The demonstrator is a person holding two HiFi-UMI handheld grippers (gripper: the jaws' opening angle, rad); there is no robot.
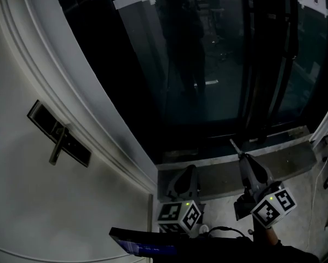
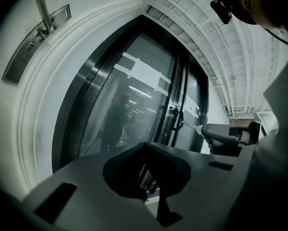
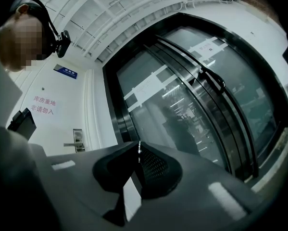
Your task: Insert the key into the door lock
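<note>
Okay so, key [image 1: 234, 145]: pinched in the right gripper [image 1: 242, 154], thin metal end poking out past the tips, pointing up and left in the head view toward the glass doors [image 1: 196, 64].
Right jaws: clamped together on the key; from the right gripper view only a sliver of metal [image 3: 139, 147] peeks out at the tip of the right gripper [image 3: 139, 153].
Left gripper [image 1: 191, 169]: low in the head view, beside the right one, jaws pressed together with nothing between them; same story in the left gripper view [image 2: 144, 146].
Door lock [image 1: 77, 151]: dark plate on the white door [image 1: 43, 201], off to the left, well apart from both grippers.
Handle [image 1: 58, 146]: lever sitting on the lock plate, untouched.
Key vs lock: nowhere near each other, key not in yet.
Lock from the right gripper view: small plate [image 3: 77, 137] far left of the jaws.
Marker cubes: one on each gripper, left [image 1: 180, 215] and right [image 1: 273, 206], both near the bottom edge.
</note>
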